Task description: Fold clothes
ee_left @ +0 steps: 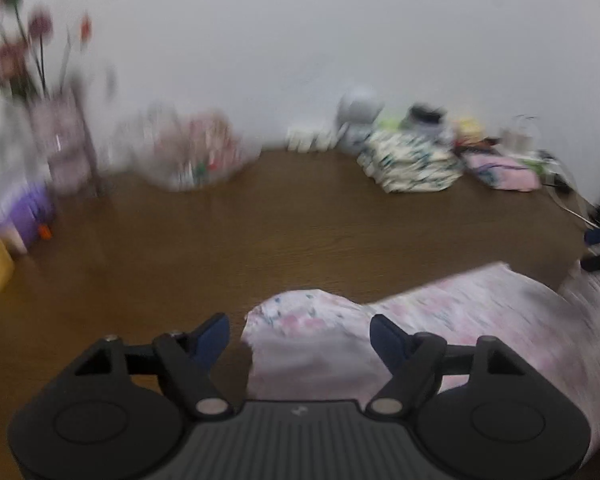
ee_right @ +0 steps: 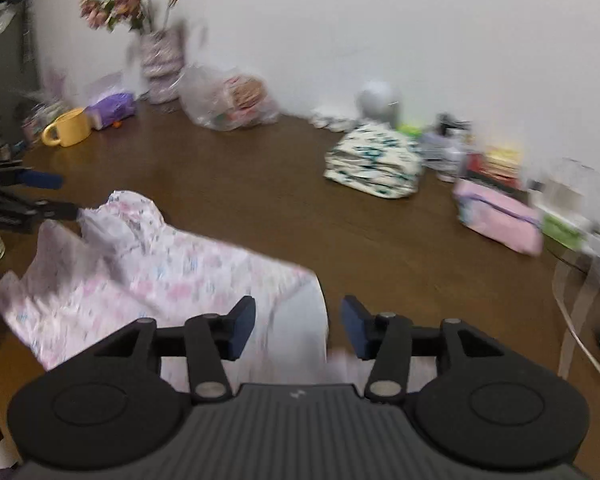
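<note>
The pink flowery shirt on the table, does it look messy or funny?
Yes. The pink flowery garment lies rumpled on the brown table, one end bunched up, not flat or folded. Both grippers, left and right, are open.

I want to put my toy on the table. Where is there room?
The bare brown table in the middle is free, between the pink flowery garment in front and the plastic bag and folded patterned cloth at the back. The wall side is crowded, and so is the corner by the yellow mug.
</note>
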Demonstrator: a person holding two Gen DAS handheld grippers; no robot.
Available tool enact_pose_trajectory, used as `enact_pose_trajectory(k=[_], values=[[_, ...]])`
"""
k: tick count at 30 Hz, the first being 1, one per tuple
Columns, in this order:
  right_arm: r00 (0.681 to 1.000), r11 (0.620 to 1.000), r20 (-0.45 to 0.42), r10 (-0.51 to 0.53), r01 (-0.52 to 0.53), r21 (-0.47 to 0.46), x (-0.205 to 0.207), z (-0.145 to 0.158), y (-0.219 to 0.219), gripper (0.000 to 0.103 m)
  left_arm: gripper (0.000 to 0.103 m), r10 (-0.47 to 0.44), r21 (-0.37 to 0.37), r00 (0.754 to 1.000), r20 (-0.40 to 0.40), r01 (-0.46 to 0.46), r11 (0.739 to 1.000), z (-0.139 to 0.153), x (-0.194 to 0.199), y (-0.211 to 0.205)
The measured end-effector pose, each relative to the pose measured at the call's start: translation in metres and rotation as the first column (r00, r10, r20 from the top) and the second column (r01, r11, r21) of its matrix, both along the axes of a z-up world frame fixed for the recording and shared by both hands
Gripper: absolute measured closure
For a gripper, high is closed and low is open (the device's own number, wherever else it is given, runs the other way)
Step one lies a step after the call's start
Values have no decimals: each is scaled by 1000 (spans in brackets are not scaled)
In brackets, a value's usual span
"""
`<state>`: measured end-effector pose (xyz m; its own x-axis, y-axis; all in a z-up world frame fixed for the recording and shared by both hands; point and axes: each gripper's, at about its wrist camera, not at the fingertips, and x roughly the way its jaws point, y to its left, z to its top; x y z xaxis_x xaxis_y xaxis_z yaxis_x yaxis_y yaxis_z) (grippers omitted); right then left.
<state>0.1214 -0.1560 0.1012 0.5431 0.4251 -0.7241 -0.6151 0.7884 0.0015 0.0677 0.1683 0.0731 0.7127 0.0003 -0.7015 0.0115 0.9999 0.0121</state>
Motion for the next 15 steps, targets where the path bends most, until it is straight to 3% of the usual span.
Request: enact_pose_trajectory(k=[2,4,6,8,10,11,13,15], values=[[996,997,-66,65,-68,-43,40,-16,18,48,28,53,-8,994,-97,-54,998,-16,33,3],[989,990,-117,87,-99,-101,70,-36,31,49,30,61,7,987,-151,-61,998,-29,55,5],[983,989,-169,65,-86,-117,95,-53,37,54,34,52,-31,982,-180,-59,998,-36,65,8],[973,994,-226,52,-72,-79,111,-61,35,67,55,46,-73,980,-194,-62,995,-42,70,13],[964,996,-255,71,-82,-34,115,-64,32,72,84,50,-102,978,-202,-71,992,-46,73,18],[962,996,-262,82,-90,-22,114,-65,31,77,93,41,-121,976,-213,-68,990,-45,74,21],[958,995,-272,91,-97,-10,111,-68,31,96,98,25,-150,978,-206,-57,987,-43,73,24],[952,994,-285,108,-109,12,107,-66,30,101,99,14,-130,983,-184,-38,991,-36,66,21]])
